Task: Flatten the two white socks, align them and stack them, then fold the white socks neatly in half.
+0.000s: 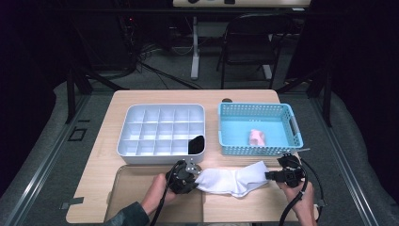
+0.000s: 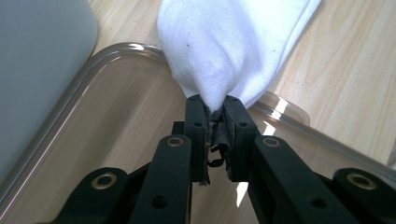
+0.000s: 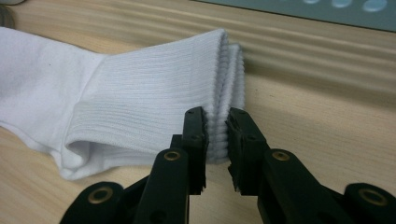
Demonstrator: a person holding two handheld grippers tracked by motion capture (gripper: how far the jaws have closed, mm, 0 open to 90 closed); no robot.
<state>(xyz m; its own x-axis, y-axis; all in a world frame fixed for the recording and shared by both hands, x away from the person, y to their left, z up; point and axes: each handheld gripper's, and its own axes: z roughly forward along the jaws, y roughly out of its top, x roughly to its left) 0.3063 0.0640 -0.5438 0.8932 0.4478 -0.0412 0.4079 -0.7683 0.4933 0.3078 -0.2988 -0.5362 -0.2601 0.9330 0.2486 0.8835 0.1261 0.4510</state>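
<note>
White socks (image 1: 234, 180), laid one on the other, lie along the table's (image 1: 101, 165) near edge between my two tools. My left gripper (image 1: 193, 178) is clamped on the toe end over the clear tray (image 1: 127, 188). My right gripper (image 1: 269, 176) pinches the ribbed cuffs. Behind them stand the grey divided box (image 1: 162, 133) and the blue basket (image 1: 259, 128).
</note>
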